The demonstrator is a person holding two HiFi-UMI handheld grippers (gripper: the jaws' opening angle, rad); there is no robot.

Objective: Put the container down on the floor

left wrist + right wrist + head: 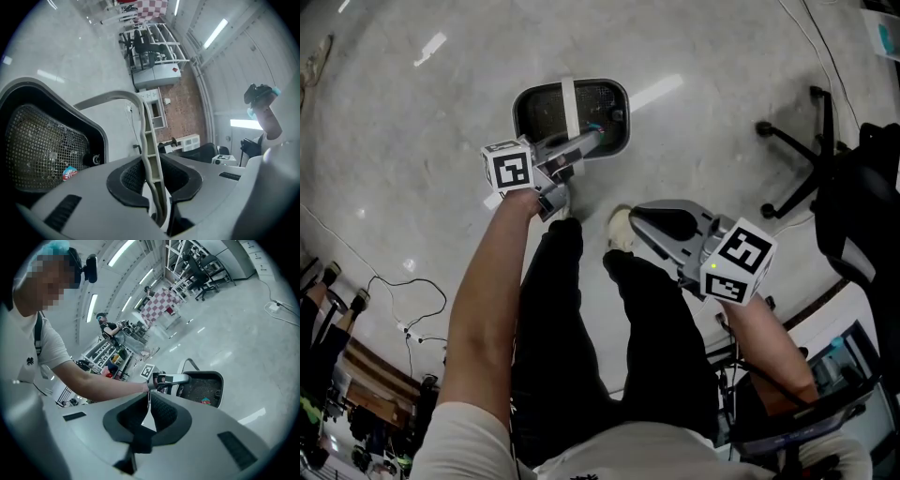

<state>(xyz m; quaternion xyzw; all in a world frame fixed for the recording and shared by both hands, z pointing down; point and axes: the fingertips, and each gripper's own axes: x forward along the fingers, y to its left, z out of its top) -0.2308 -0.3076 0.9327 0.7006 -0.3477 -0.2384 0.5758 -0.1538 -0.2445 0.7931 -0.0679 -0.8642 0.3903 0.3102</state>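
Reaching out level, the left gripper (591, 139) has its jaws slightly apart astride the pale plastic handle (569, 103) of the black mesh container (622, 94), which rests on the grey floor (441, 112). Short of the container, the right gripper (633, 217) tilts down, jaws together.

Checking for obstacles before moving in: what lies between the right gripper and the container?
Nothing but bare floor separates right gripper and container, per the head view.

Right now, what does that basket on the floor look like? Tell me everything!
The container is a rounded bin with a grey rim, dark mesh inside and a pale plastic-looking handle arching over it. It sits upright on the floor, a small colourful scrap inside. Its handle runs between the left gripper's jaws.
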